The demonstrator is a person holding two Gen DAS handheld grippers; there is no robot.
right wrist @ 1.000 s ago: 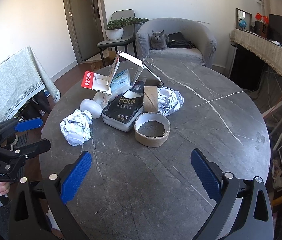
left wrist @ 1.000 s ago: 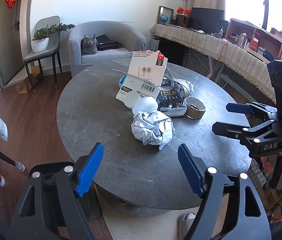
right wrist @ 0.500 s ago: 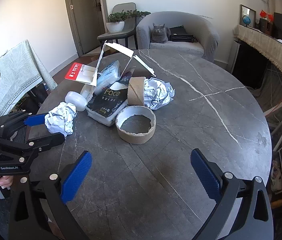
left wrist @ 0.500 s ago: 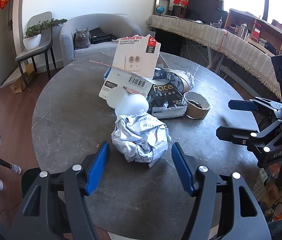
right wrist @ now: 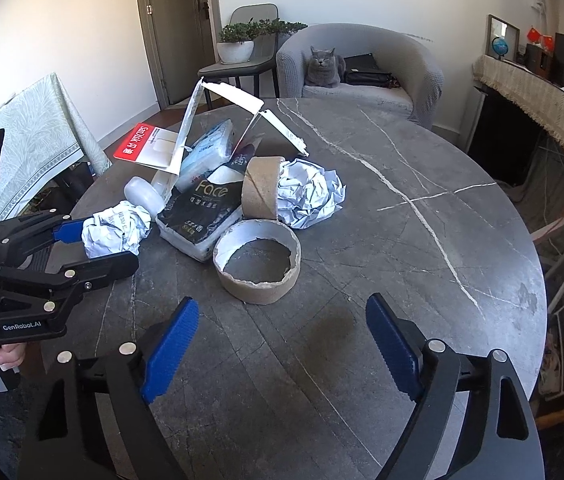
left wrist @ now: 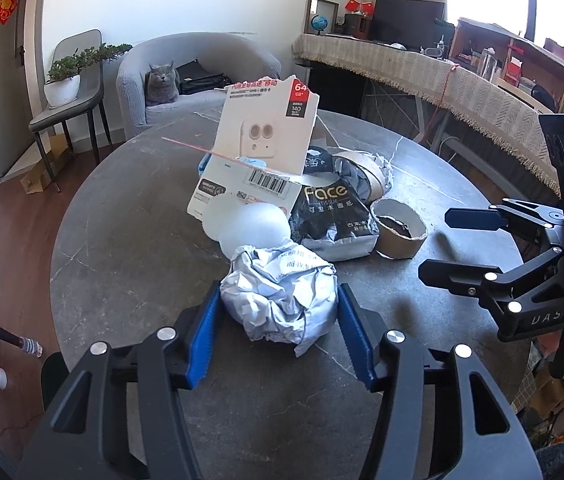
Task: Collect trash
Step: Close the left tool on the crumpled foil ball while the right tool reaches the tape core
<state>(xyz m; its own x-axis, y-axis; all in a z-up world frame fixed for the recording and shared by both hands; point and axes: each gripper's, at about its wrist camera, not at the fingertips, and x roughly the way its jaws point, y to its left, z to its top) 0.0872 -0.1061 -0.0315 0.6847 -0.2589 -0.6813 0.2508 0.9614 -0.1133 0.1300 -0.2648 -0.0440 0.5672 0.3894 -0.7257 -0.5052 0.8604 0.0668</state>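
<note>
A crumpled white paper ball (left wrist: 278,300) lies near the front edge of the round grey table (left wrist: 130,248). My left gripper (left wrist: 278,304) has it between its jaws; the jaws are closing and both blue pads (left wrist: 202,340) touch its sides. The right wrist view shows the same grip (right wrist: 98,244) on the ball (right wrist: 116,230). My right gripper (right wrist: 282,344) hovers just short of a torn cardboard ring (right wrist: 256,268). Its jaws are also closing, still wide, with nothing between them. Behind lie a black tissue pack (right wrist: 202,212), an upright cardboard roll (right wrist: 262,188) and a second paper ball (right wrist: 310,196).
Torn white card packaging (left wrist: 266,140) leans over the pile, with a white round lid (left wrist: 254,228) in front. A grey cat (right wrist: 324,66) sits in an armchair (right wrist: 422,68) beyond the table. A chair with a plant (left wrist: 66,84) stands left; a cloth-covered sideboard (left wrist: 462,84) runs right.
My left gripper moved forward to the near paper ball and its jaws narrowed onto its sides. My right gripper's jaws came in somewhat, with the cardboard ring now closer.
</note>
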